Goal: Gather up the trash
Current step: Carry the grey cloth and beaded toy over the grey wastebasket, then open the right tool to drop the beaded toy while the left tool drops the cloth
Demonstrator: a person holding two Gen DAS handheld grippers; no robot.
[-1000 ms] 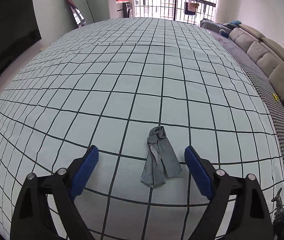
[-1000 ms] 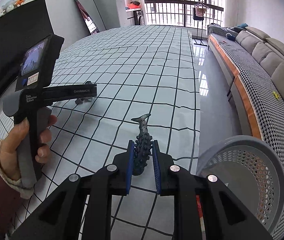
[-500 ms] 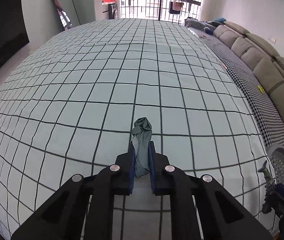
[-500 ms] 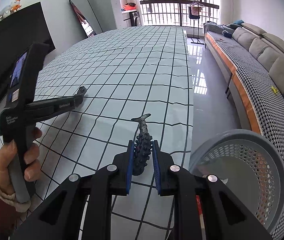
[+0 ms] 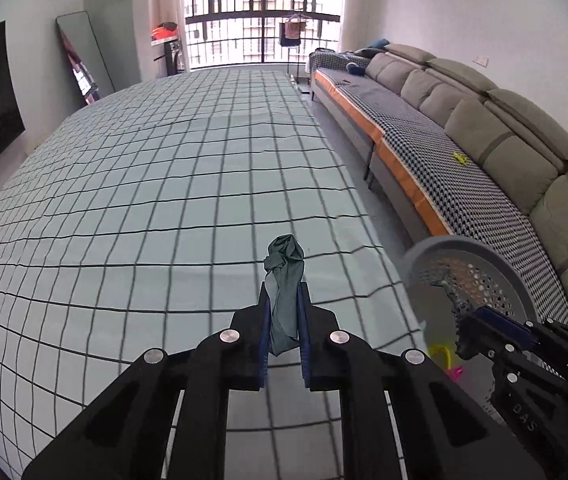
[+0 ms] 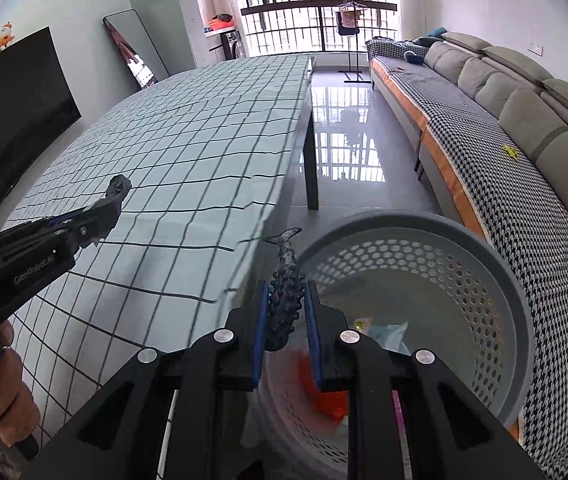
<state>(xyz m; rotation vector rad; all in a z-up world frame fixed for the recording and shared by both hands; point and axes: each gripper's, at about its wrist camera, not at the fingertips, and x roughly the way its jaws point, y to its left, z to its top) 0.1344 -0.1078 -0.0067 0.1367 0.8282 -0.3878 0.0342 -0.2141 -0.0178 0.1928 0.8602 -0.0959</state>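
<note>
— While the left gripper (image 5: 283, 330) is clenched on the grey-green cloth scrap (image 5: 284, 280), where is it?
— Above the checked tablecloth (image 5: 143, 220), near the table's right edge, cloth standing up between the blue pads.
— And the right gripper (image 6: 286, 312)?
— Clamped on the knobbly dark toy fish (image 6: 284, 300), tail up, held over the grey perforated basket (image 6: 484, 248), which has bits inside

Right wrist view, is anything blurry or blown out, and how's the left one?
Right wrist view: the near wall of the grey basket and the red item inside it smear with blur, the floor mirrors bright window glare, and the spiky toy stays sharp. Left wrist view: the checked tablecloth lines look soft and bowed by the fisheye, while the grey cloth is crisp.
</note>
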